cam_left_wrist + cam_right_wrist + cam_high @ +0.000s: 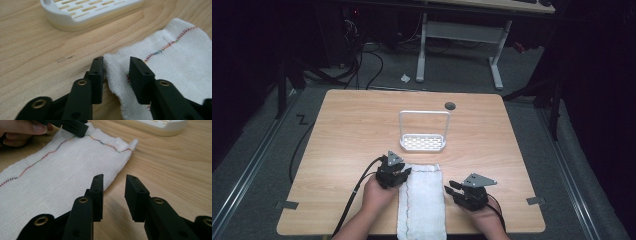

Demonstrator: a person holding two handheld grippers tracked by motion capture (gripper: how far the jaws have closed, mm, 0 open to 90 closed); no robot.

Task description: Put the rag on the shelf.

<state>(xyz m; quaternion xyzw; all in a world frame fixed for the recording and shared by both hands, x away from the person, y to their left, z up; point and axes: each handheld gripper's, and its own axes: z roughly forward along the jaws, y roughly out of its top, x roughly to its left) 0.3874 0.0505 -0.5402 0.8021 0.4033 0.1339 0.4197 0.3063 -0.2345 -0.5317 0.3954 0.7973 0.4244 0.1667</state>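
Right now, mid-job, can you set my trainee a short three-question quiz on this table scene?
1. True or false: the white cloth with rainbow stitching lies folded inside the white slotted plastic rack.
2. Which tool has an edge of the cloth between its jaws: A) left tool, B) right tool, C) both?
3. What surface lies between the right tool's jaws?

Key:
1. False. The cloth lies flat on the light wooden table, on the person's side of the rack.
2. A. The jaws straddle the cloth's edge without pressing on it.
3. Bare table, just beside the cloth's edge.
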